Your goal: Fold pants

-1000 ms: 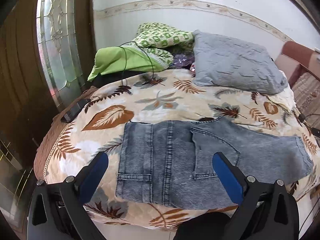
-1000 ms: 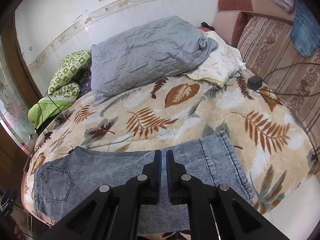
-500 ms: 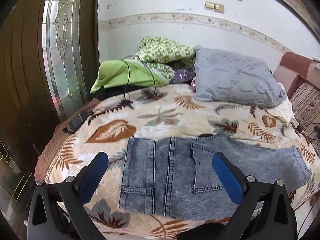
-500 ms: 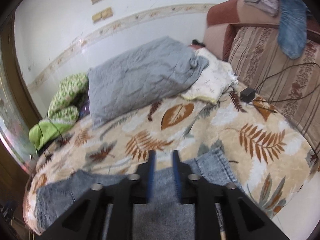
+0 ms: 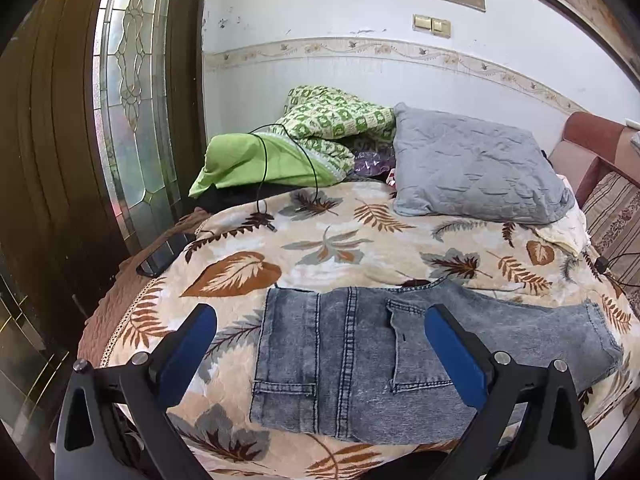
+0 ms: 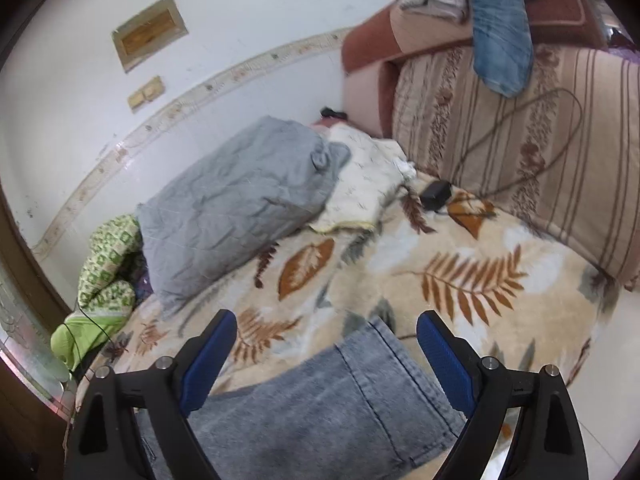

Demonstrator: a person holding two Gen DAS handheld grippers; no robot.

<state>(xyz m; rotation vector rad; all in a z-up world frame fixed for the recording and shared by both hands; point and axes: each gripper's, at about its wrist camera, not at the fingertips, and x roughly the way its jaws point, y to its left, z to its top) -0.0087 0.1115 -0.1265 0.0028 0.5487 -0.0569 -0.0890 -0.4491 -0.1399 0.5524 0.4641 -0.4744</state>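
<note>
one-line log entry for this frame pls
task: fold pants | jeans: flat on bed, folded lengthwise | left gripper: open, empty, over waist | right gripper: opening, empty, over hem

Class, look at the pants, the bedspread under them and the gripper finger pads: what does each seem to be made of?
Pants: grey-blue washed denim, matte; double stitched seams and patch pockets show.
Bedspread: probably soft plush or quilted fabric with a printed leaf pattern; its surface looks fuzzy.
Finger pads: blue, seemingly rubber or foam with a fine texture, on black, likely plastic, fingers.
</note>
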